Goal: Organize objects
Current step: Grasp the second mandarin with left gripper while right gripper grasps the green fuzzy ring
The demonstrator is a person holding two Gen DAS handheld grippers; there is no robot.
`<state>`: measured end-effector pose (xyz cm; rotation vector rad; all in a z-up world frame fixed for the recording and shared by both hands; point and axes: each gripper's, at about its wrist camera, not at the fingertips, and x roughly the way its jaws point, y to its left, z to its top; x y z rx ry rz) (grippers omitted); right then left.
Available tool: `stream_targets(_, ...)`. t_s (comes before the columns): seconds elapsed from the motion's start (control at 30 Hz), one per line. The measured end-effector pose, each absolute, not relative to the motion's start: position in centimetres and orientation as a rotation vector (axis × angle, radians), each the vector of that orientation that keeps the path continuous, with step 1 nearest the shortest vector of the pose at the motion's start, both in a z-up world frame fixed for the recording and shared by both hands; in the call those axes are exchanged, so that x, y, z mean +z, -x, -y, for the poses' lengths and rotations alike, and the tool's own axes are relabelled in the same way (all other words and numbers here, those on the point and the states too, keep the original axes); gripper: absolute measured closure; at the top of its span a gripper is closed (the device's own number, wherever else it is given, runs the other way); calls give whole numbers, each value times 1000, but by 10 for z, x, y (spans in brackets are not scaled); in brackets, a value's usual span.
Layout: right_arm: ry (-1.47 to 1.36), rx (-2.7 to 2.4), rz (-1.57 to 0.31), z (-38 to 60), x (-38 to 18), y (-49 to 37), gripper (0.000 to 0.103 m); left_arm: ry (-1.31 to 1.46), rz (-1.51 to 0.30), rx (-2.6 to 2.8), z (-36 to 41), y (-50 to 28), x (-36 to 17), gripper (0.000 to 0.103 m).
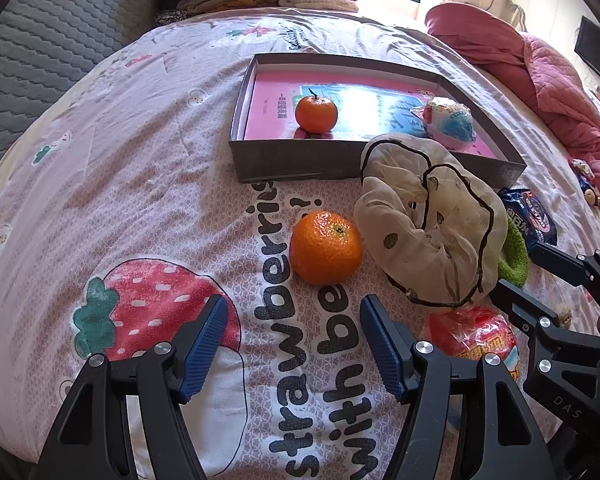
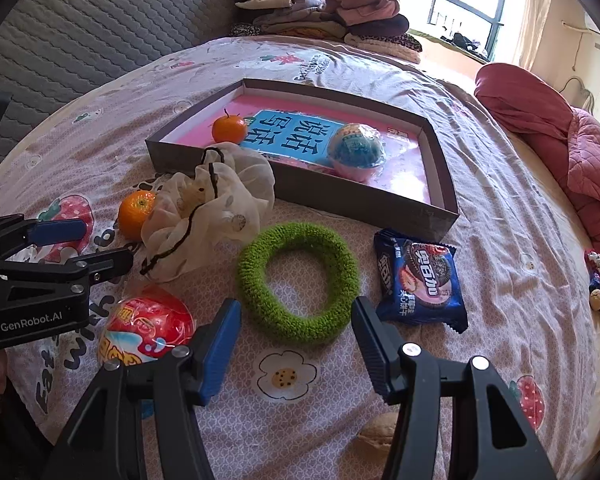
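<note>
- Left claw (image 1: 292, 344) gapes empty just short of the loose round orange mandarin (image 1: 326, 247) on the bed.
- Right claw (image 2: 296, 340) gapes empty before the fuzzy green knitted ring (image 2: 298, 282).
- A cream gauzy scrunchie (image 1: 432, 224) hides part of the shallow grey cardboard box (image 1: 296, 160)'s front wall.

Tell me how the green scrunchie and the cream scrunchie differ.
The green scrunchie is fuzzy and plain; the cream scrunchie is sheer, dotted fabric with dark edging. The green one lies flat as an open ring; the cream one sits bunched and puffy, beside an orange. Both lie on the bedspread, outside the box.
</note>
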<state>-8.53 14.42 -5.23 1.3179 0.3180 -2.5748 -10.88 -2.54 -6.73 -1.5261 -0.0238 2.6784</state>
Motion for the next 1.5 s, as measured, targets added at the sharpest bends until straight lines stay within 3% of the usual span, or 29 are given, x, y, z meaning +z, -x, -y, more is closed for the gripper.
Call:
stream_targets(0.73,-1272,-2523,-437,-133,-57,104,47,1518,9,2678,18,143,-76,33)
stream_targets(0.87,-1304,-2471,-423,-130,-61,113,59,1519,38,2675,20,148,-78,33)
stream_targets(0.93,-1324,-2446,-385,-130,-63,117,70,1517,38,2677,20,150,-78,33)
stream_targets(1.13,-1326,-2425,-326,-134,-66,120,85,1507,56,2676,21,155,-81,33)
stream_targets(1.23,-1321,-2424,-340,-132,-65,118,88,1499,54,2674,21,157,-81,33)
stream_targets(1.33,-1315,-2425,-361,-130,-63,116,89,1486,64,2668,21,157,-81,38)
stream_targets(1.5,-1308,-2434,-374,-130,-61,113,89,1465,42,2649,17,155,-80,61)
